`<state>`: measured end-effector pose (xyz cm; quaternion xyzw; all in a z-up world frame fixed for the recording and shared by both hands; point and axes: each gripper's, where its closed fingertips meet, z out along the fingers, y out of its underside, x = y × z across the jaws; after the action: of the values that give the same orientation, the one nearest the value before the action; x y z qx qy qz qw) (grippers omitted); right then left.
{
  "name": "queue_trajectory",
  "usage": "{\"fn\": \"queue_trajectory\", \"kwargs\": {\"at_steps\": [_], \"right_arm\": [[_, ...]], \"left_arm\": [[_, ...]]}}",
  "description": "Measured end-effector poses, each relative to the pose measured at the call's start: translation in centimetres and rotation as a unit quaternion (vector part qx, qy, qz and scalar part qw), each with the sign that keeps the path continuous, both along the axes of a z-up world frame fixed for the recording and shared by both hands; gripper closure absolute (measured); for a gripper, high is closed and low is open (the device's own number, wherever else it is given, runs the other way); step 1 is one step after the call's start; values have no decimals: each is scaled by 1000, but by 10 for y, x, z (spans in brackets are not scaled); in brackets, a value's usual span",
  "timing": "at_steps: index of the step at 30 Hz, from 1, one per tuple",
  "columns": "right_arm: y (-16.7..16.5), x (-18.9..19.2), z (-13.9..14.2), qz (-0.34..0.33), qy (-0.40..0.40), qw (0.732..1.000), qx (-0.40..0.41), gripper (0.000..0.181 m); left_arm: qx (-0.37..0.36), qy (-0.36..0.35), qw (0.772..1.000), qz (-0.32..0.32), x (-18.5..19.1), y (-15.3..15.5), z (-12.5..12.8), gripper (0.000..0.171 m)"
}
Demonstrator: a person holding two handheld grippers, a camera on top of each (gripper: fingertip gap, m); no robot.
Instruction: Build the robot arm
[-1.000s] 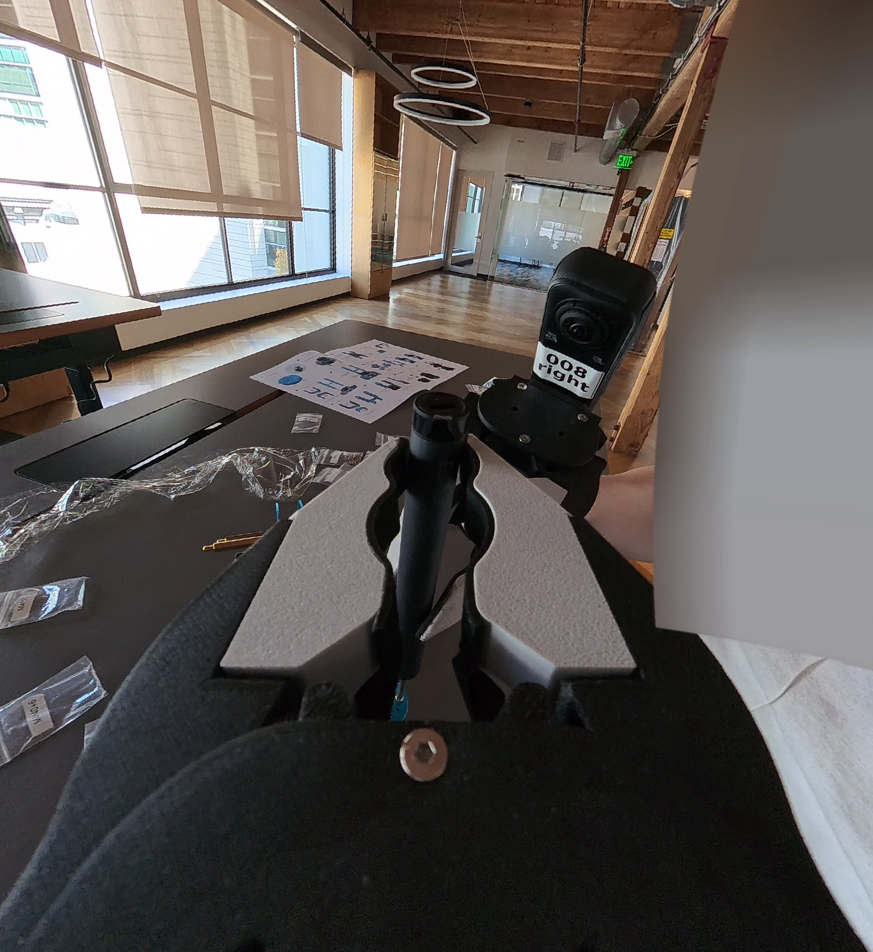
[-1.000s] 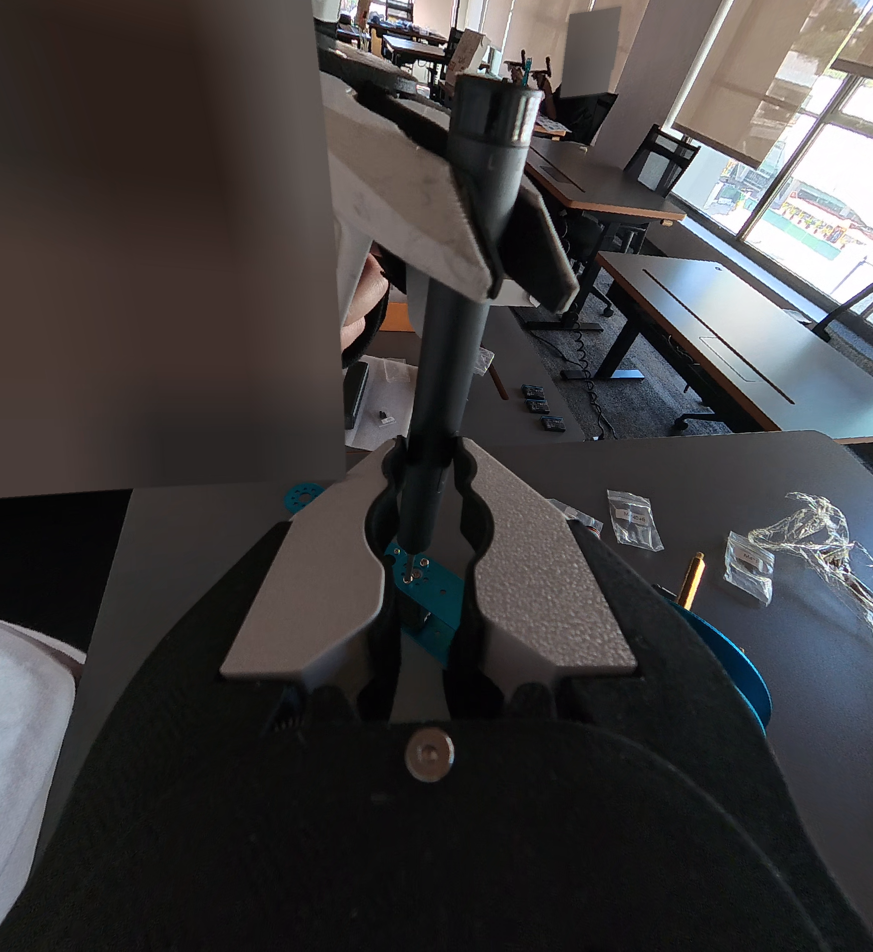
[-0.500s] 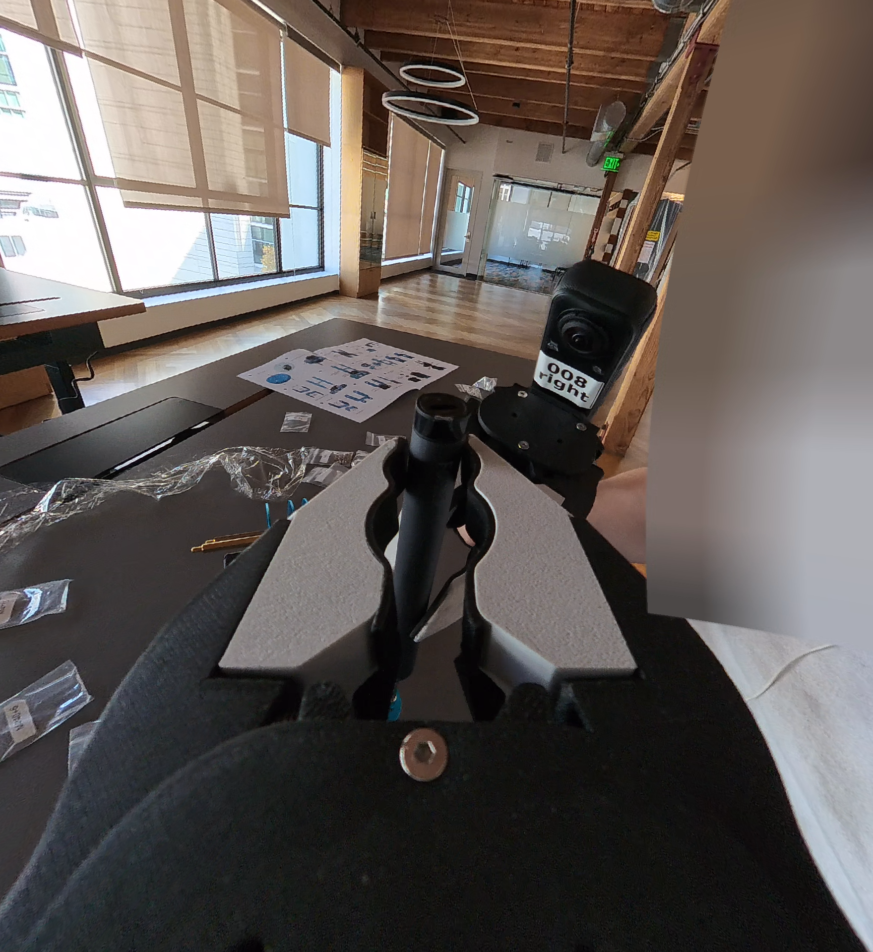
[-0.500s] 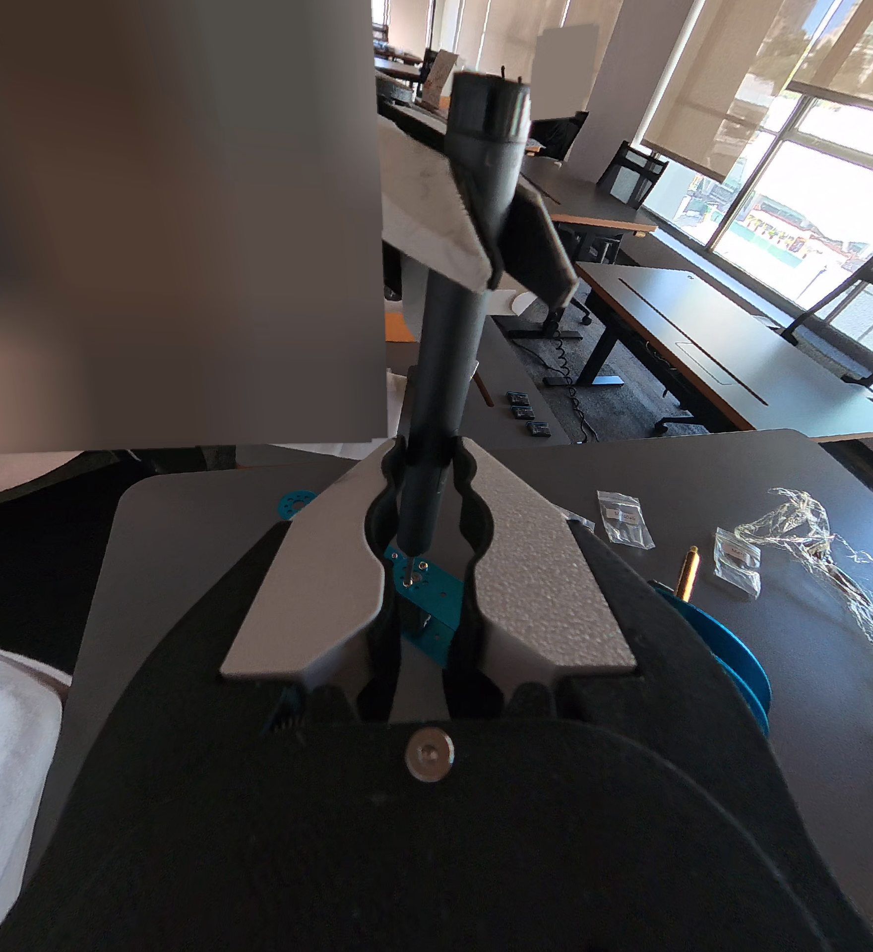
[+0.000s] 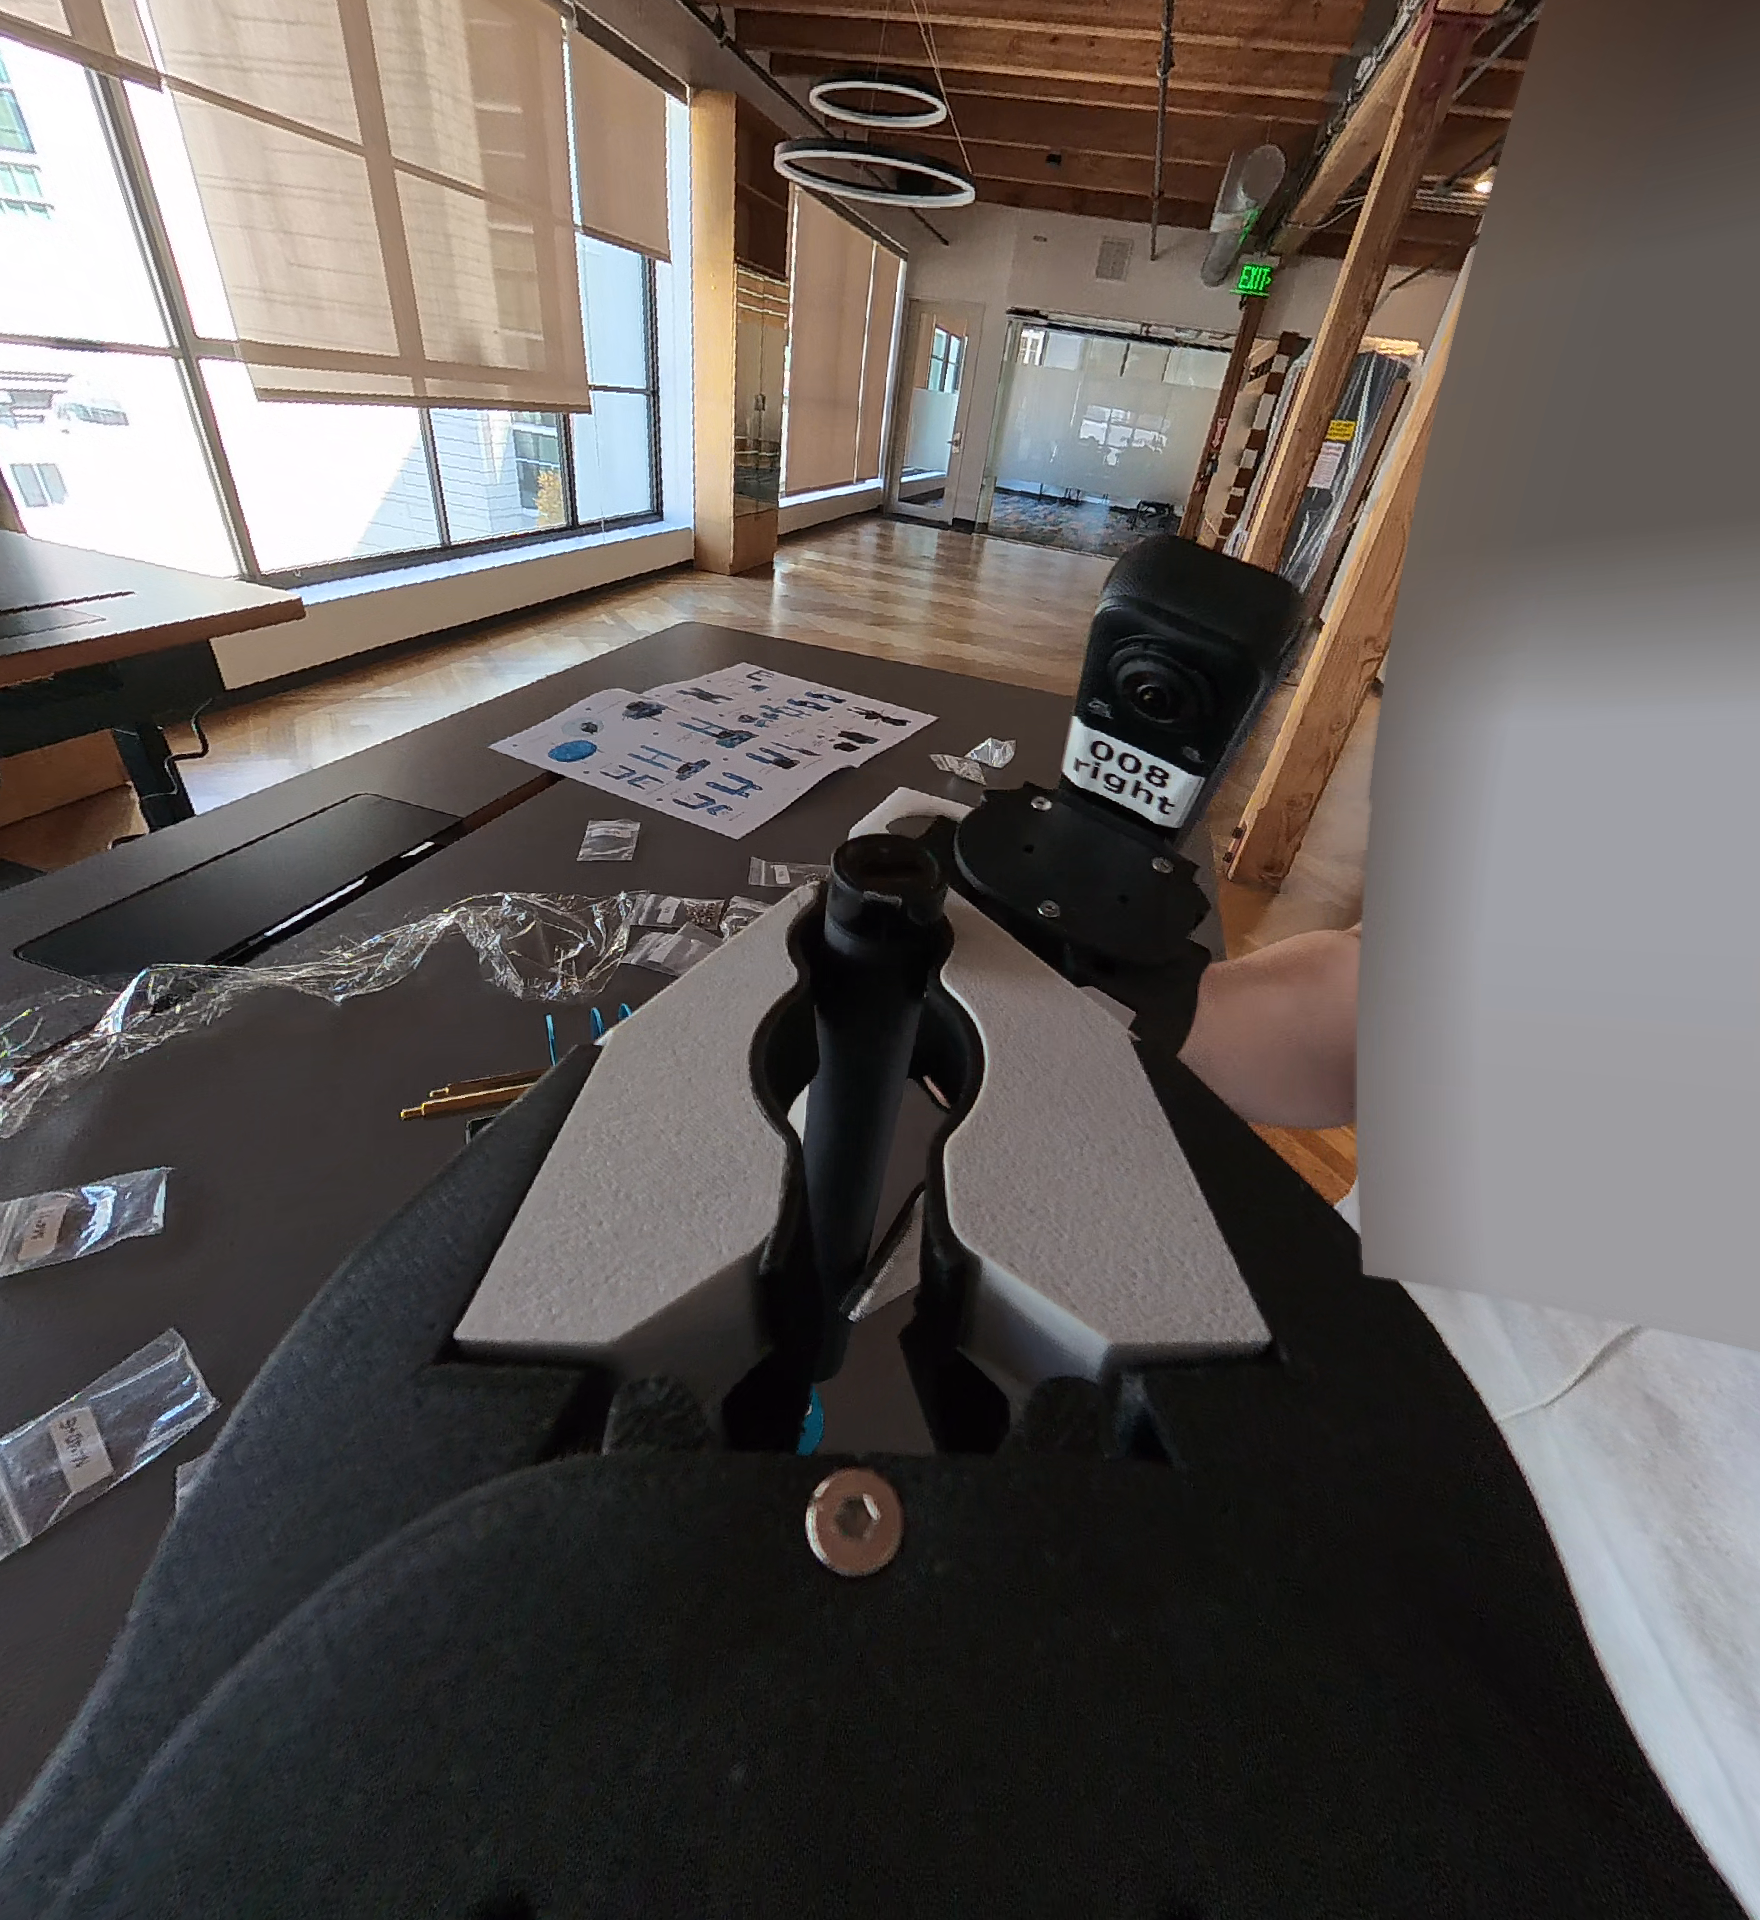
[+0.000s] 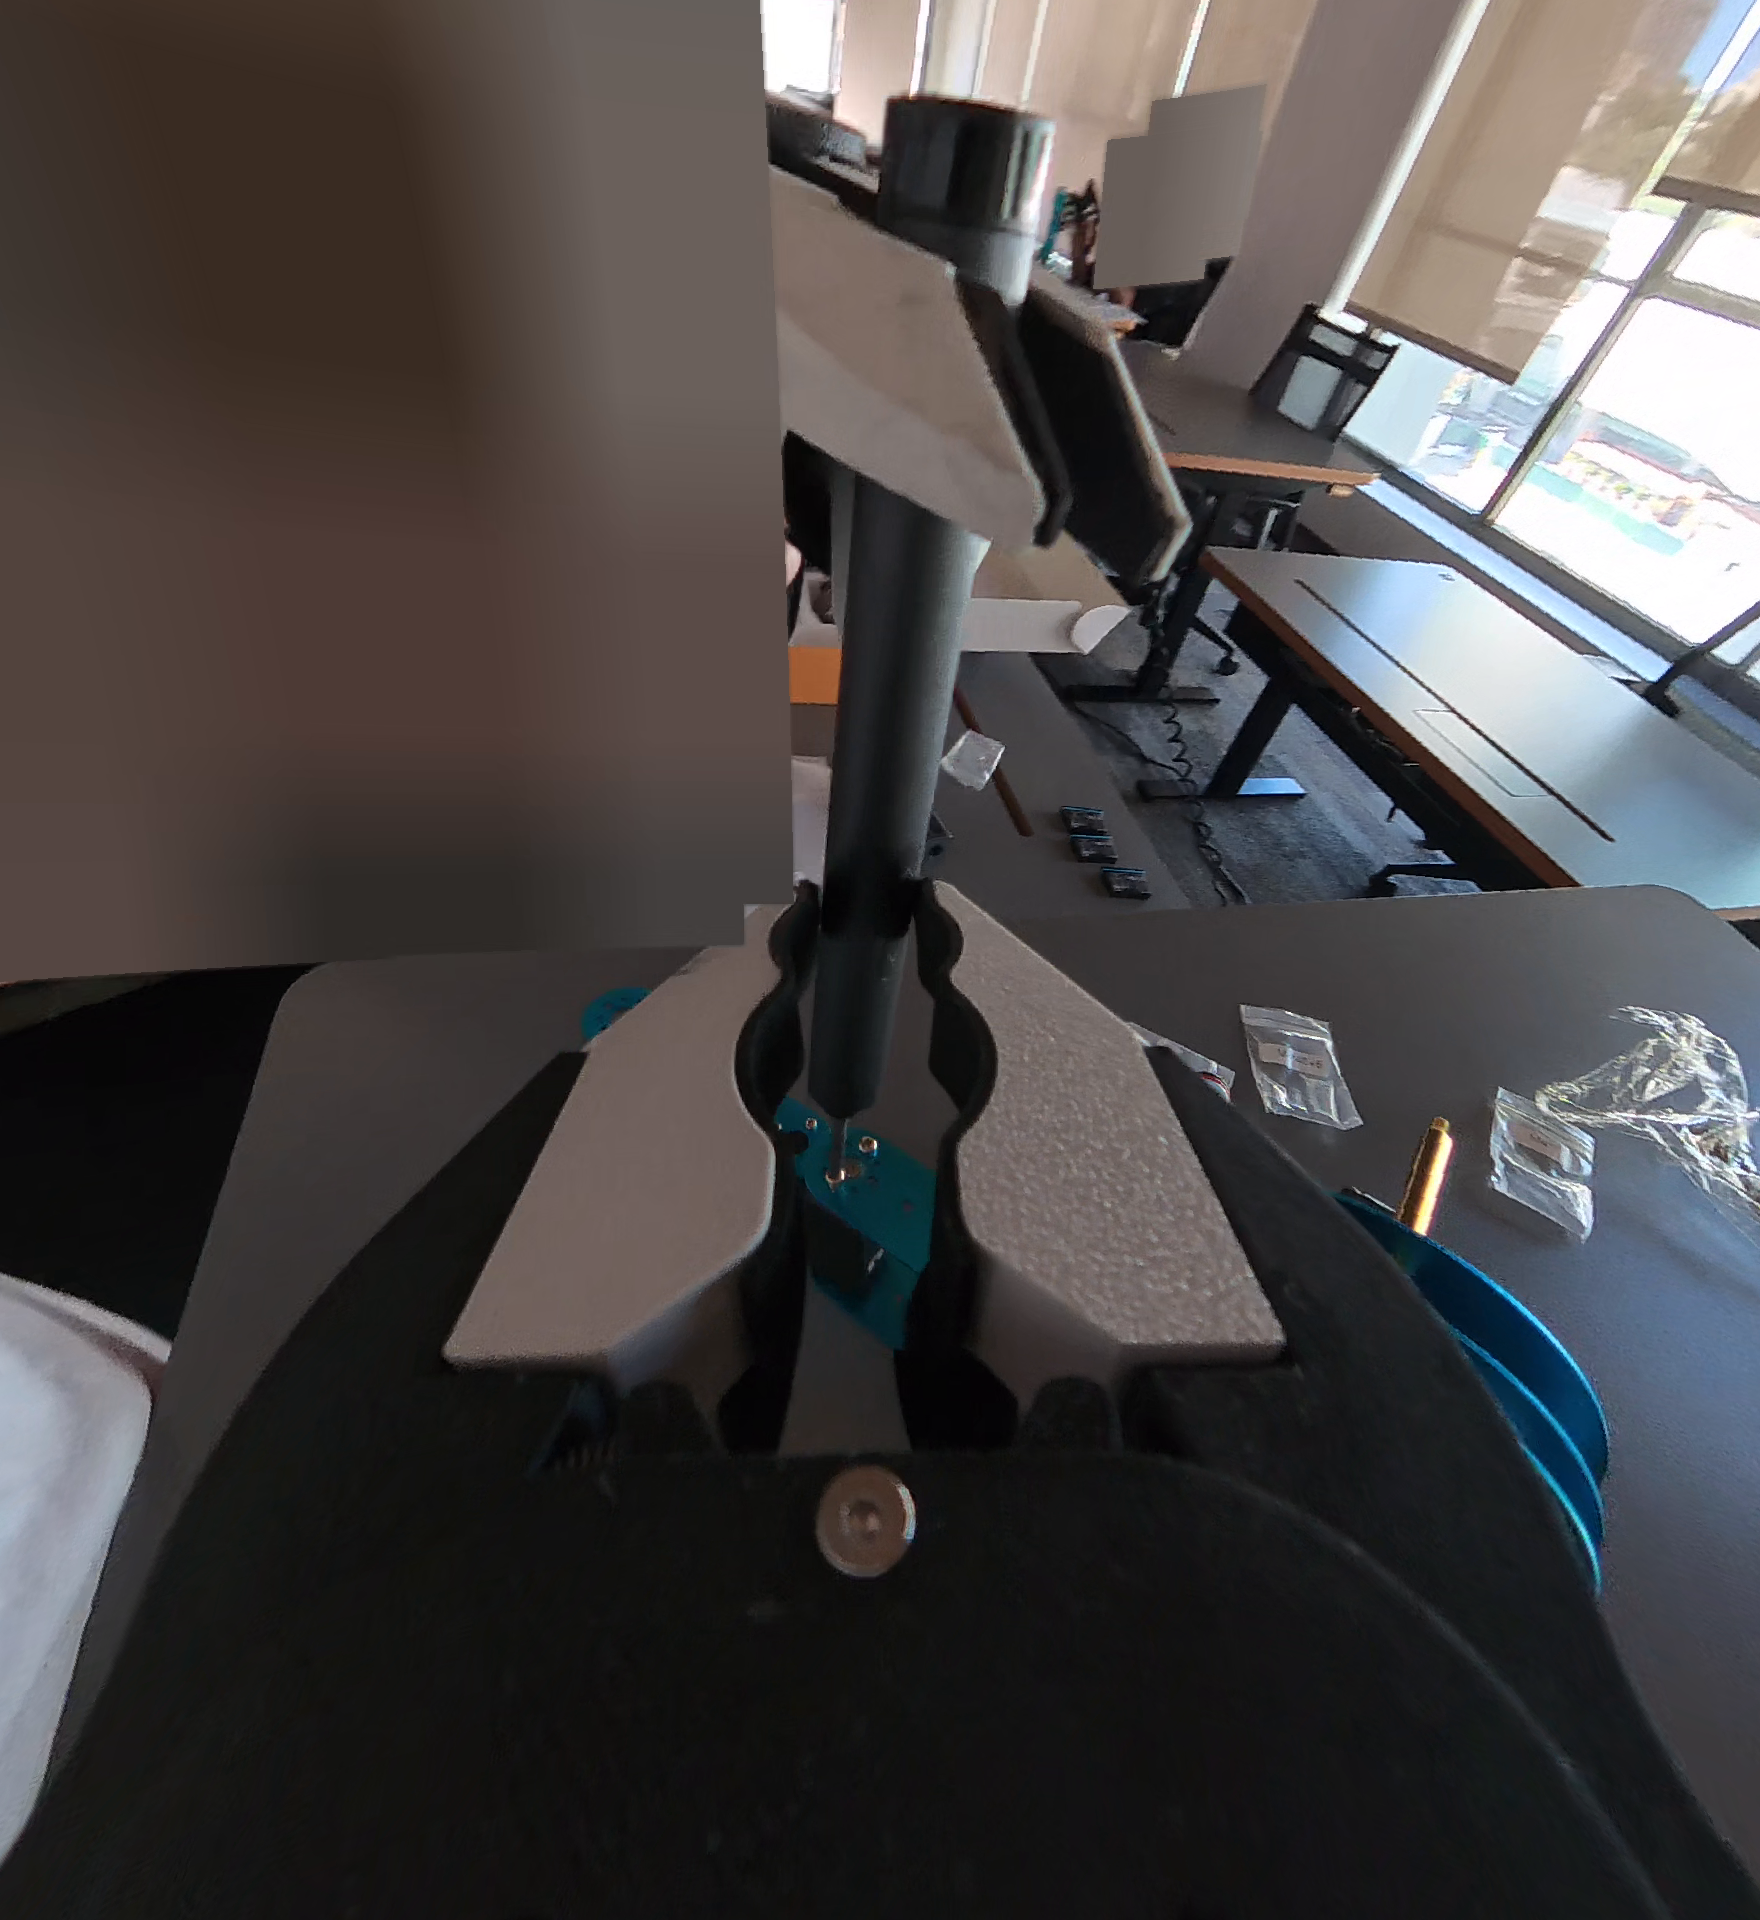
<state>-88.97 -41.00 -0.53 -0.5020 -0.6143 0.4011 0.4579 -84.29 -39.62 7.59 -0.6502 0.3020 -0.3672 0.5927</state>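
The dark screwdriver (image 6: 881, 790) stands at frame centre, clamped by the left hand-held gripper (image 5: 868, 1081), its tip on a screw (image 6: 834, 1174) in the teal bracket (image 6: 871, 1195). The right hand-held gripper (image 6: 863, 1081) grips that bracket above the desk (image 6: 1478, 997); plastic bags (image 6: 1297, 1065) lie right.

Daylight poured through tall windows (image 5: 356, 312) half-covered by beige roller blinds (image 5: 388, 208). Two ring lights (image 5: 871, 145) hung beneath a timber-beamed ceiling (image 5: 1063, 62). Herringbone wood floor (image 5: 907, 592) ran toward frosted glass doors (image 5: 1104, 436). Empty desks (image 6: 1478, 707) lined the far window wall.
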Motion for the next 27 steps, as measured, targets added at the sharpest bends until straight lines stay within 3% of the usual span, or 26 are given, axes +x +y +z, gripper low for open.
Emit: {"fn": "queue_trajectory", "kwargs": {"at_steps": [7,16,27], "right_arm": [[1,-1,-1,45,-19,999,-13,164],[2,1,-1,29,-30,999,27,163],[1,0,-1,25,-22,999,10,163]], "left_arm": [[-5,-14,1000,4,-1,6,1,159],[-1,-15,1000,0,1,4,1,159],[-2,-12,1000,2,0,4,1,159]]}}
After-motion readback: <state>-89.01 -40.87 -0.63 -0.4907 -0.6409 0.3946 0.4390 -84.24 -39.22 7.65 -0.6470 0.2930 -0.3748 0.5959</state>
